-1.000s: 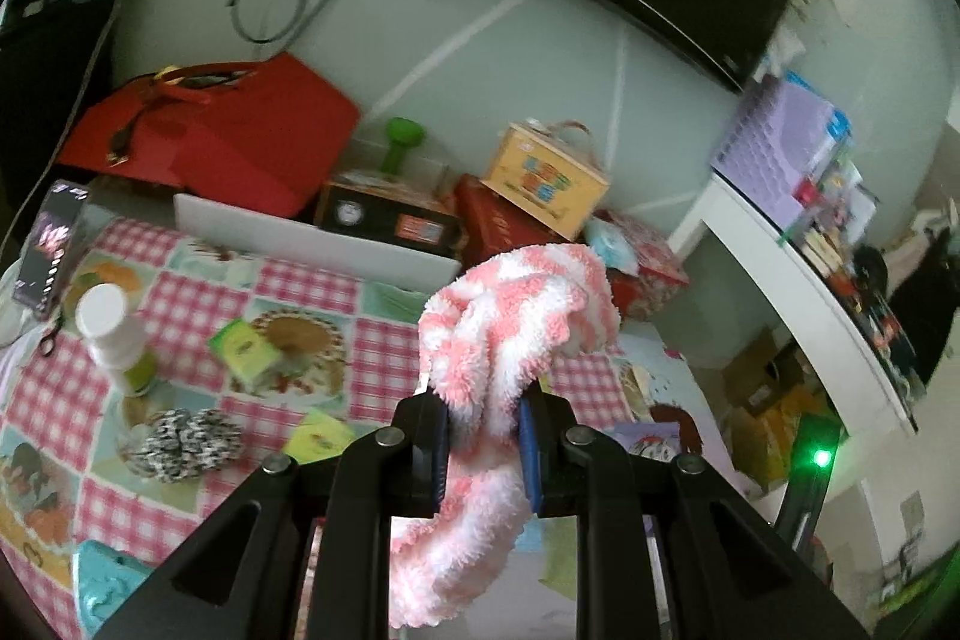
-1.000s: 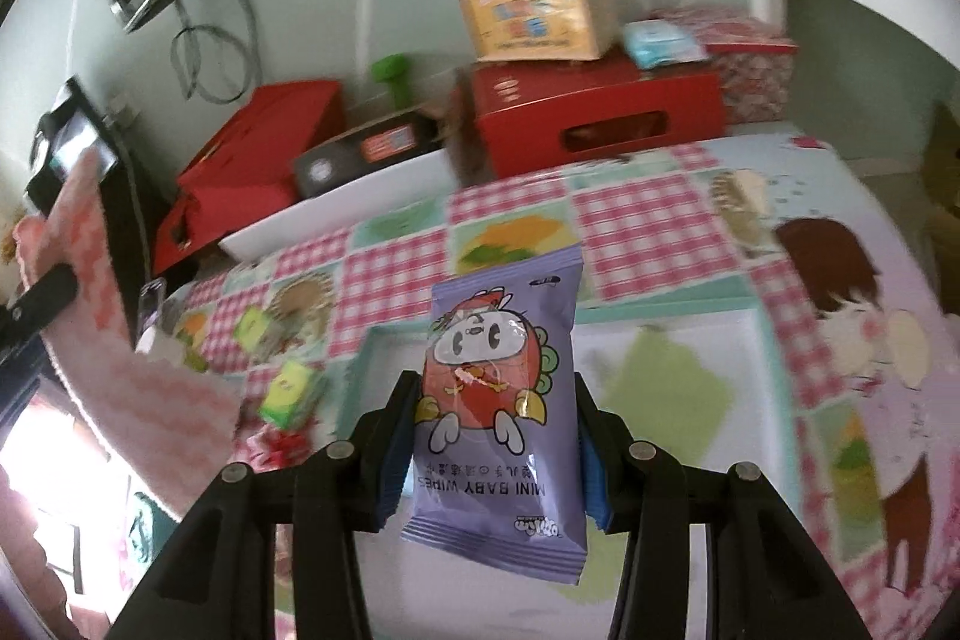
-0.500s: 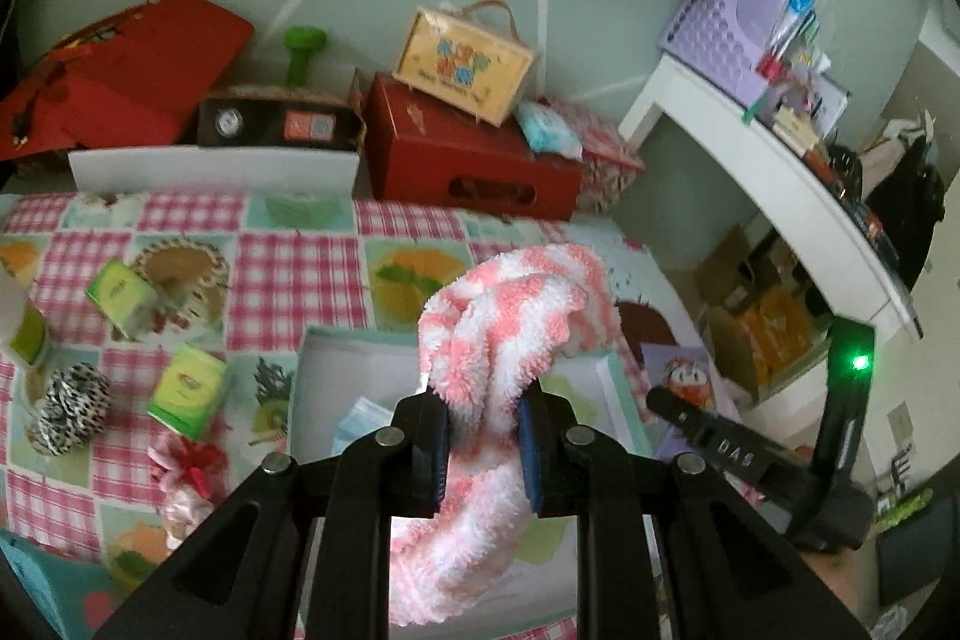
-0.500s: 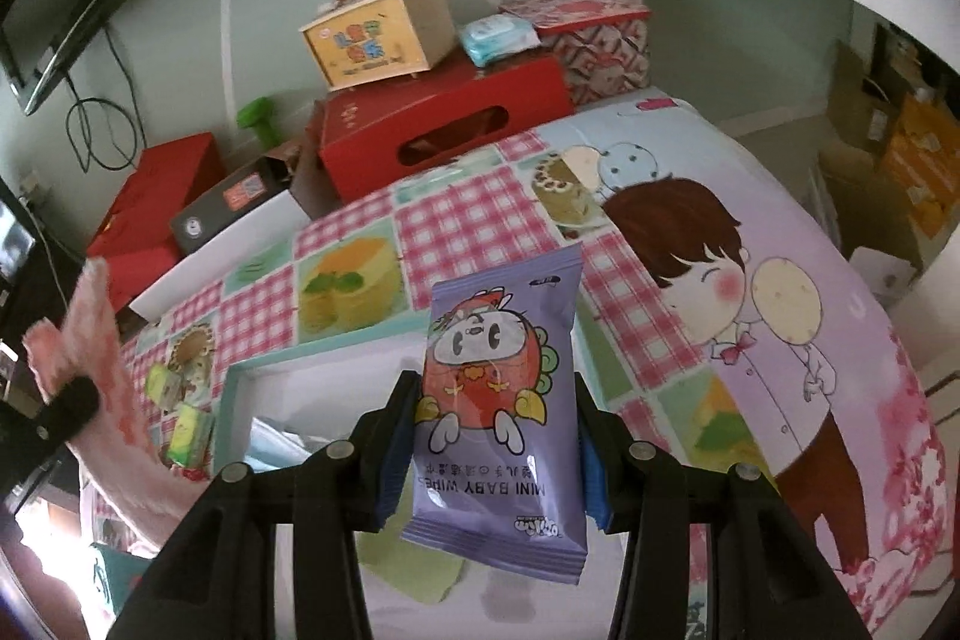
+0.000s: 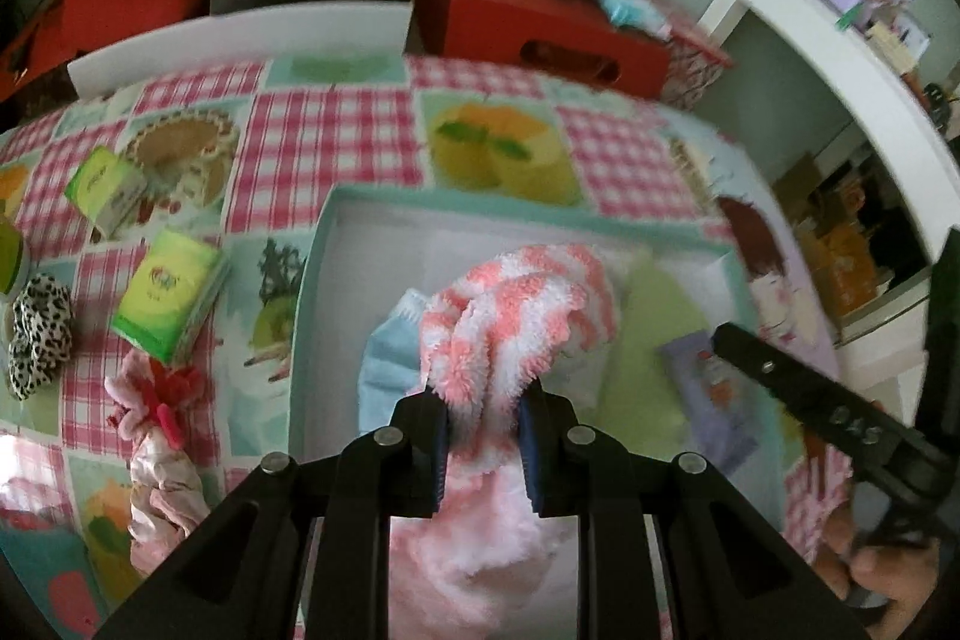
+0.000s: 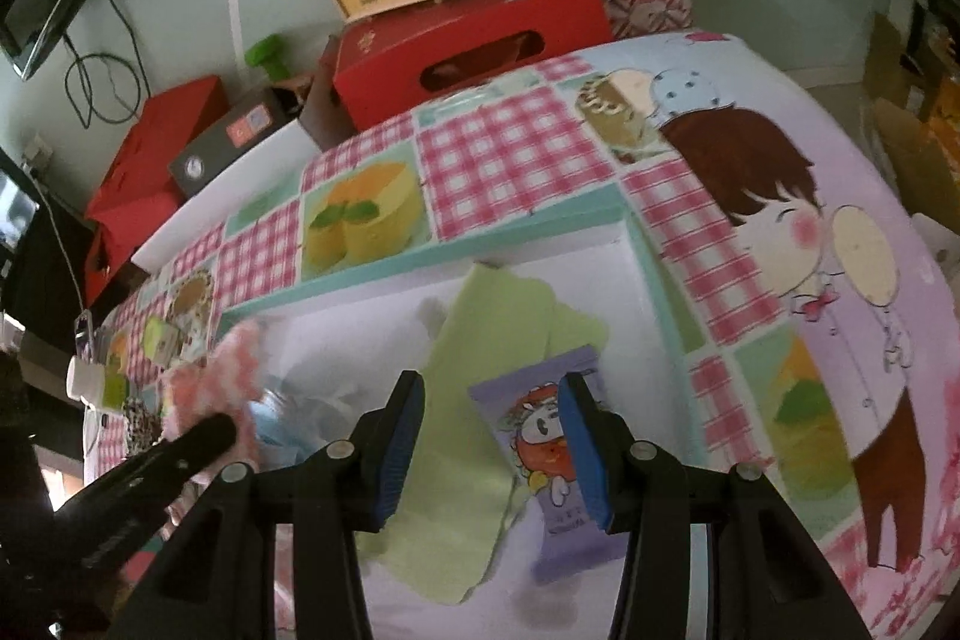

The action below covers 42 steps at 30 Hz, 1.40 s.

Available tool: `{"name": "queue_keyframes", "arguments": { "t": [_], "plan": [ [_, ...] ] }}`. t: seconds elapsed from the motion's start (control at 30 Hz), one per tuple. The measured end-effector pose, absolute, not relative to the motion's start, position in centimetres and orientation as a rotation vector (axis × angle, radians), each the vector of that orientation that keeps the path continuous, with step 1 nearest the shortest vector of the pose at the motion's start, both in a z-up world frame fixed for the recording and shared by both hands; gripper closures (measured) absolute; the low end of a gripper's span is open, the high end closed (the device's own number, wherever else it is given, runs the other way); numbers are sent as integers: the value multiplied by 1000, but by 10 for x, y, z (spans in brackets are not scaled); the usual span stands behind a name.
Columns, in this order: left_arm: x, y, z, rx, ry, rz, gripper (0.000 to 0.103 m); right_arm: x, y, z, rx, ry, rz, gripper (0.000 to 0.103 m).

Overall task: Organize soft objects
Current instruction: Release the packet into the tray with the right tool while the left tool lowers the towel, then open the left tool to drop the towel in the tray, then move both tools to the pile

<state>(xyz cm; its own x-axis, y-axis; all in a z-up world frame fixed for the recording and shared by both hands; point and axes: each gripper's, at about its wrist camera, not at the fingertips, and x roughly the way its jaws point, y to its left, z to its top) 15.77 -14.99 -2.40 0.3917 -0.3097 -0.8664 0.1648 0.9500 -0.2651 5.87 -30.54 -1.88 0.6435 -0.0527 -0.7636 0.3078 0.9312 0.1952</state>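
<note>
Purple wipes pack point(image 6: 555, 466), cartoon print, text too blurry to read, lies in teal-rimmed tray point(image 6: 420, 250) on green cloth point(image 6: 480, 460); R gripper point(image 6: 489, 445) jaws spread around it. L gripper point(image 5: 483, 445) pinches fluffy pink/white towel point(image 5: 516, 310) over the tray, above blue cloth point(image 5: 384, 364).

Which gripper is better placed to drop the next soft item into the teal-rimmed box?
Left. The left gripper holds the pink-and-white fluffy cloth over the box; the right gripper is open, wipes pack lying inside.
</note>
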Motion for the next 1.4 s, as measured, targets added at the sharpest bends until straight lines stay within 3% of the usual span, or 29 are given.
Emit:
{"name": "queue_keyframes", "arguments": {
  "t": [0.37,0.47,0.53,0.93,1.03,1.1,1.27,1.33,1.4],
  "plan": [
    [160,-154,-44,-96,1196,-285,81,70,-297,-33,299,910,-207,53],
    [160,-155,-41,-94,1197,-301,72,70,-296,-34,295,911,-217,53],
    [159,-157,-39,-90,1195,-311,58,70,-296,-33,292,910,-224,53],
    [152,-159,-14,-66,1155,-367,35,75,-293,-36,276,917,-245,52],
    [152,-153,-6,-68,1127,-357,28,76,-292,-35,272,912,-260,40],
    [152,-147,-2,-76,1108,-342,21,76,-292,-35,272,913,-269,37],
    [156,-127,6,-110,1061,-267,15,79,-290,-37,255,924,-273,30],
    [158,-121,5,-115,1053,-232,8,80,-288,-36,243,922,-273,24],
    [161,-114,2,-122,1052,-196,8,80,-287,-36,235,919,-277,14]
  ]
}}
